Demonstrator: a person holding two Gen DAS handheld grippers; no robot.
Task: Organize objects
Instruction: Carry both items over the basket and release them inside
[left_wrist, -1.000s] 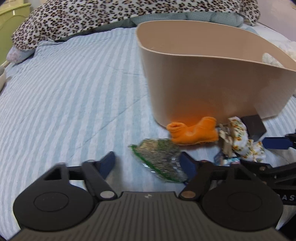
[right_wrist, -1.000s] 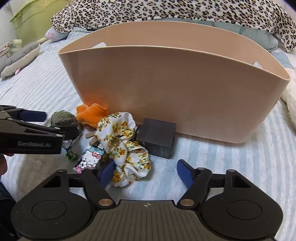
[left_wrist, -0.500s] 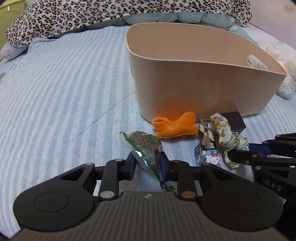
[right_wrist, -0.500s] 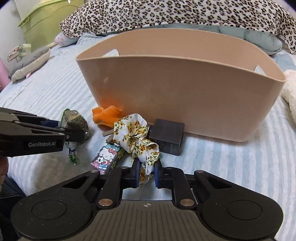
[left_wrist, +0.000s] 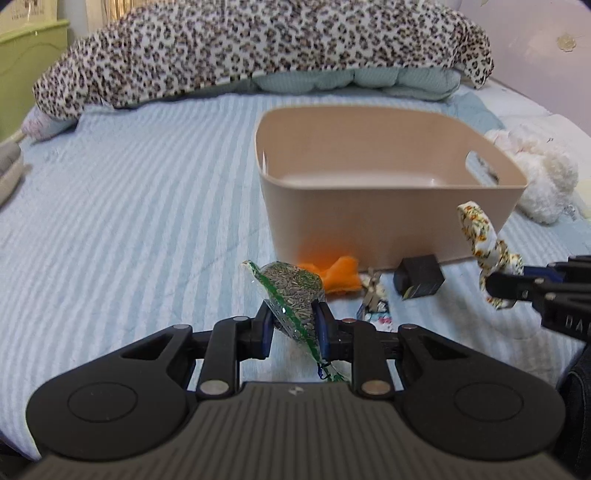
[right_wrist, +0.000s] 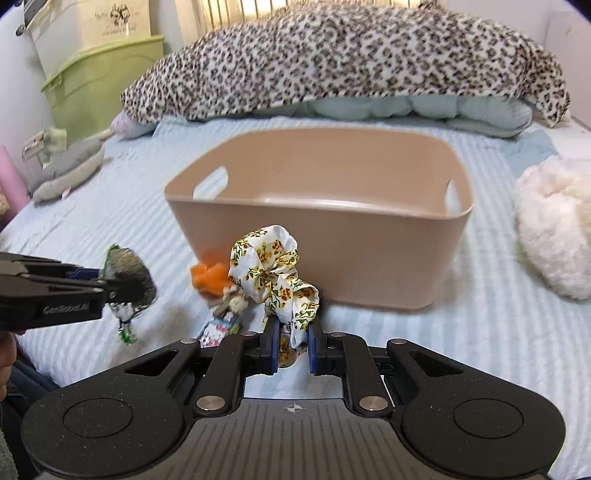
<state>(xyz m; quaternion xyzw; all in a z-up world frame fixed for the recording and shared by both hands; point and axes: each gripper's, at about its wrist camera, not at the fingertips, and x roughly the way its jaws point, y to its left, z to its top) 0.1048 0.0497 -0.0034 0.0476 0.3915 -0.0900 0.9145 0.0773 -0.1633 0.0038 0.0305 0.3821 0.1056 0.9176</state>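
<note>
The bin (left_wrist: 388, 225) stands open-topped on the striped bed (left_wrist: 129, 221), its rim unobstructed. The left hand-held gripper (left_wrist: 293, 326) clamps a green seed packet (left_wrist: 291, 291); the right hand-held gripper (right_wrist: 291, 341) clamps a floral scrunchie (right_wrist: 273, 273) (both lifted). An orange sock (left_wrist: 340, 275) and black box (left_wrist: 419, 277) lie before the bin.

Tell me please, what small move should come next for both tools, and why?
Probably carry both forward over the beige bin and open there. The left tool is shut on the green packet, the right tool on the floral scrunchie; both items hang clear of the bed, short of the bin's near wall, and what shows of the bin floor looks bare.
</note>
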